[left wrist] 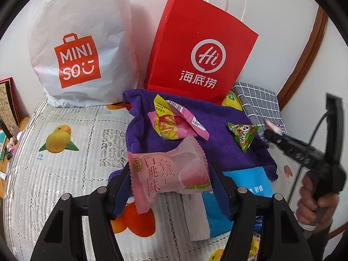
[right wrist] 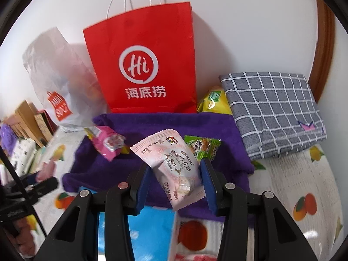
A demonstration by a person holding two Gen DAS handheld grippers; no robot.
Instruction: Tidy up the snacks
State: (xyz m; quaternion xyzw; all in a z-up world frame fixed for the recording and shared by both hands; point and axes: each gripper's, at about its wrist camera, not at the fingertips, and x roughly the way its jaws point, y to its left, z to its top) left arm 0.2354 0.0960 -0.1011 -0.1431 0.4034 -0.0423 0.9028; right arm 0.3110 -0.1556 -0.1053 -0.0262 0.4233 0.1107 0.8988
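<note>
Purple towel [left wrist: 217,143] on the desk already has three snack packets. Left tongs [left wrist: 171,184] are clamped on a pink peach-flavour packet [left wrist: 169,174], right tongs [right wrist: 176,180] on a pale pink nougat packet [right wrist: 174,165], both hanging over the towel, so I'd say roughly halfway.

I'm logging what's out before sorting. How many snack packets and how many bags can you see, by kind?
Snack packets held in grippers: 2 (pink peach packet in the left gripper, pale pink packet in the right gripper)
Snack packets on the purple towel: 2 (pink-and-yellow packet, green triangular packet)
Yellow packet behind the towel: 1
Bags: 2 (white Miniso bag, red paper bag)
Total: 7
</note>
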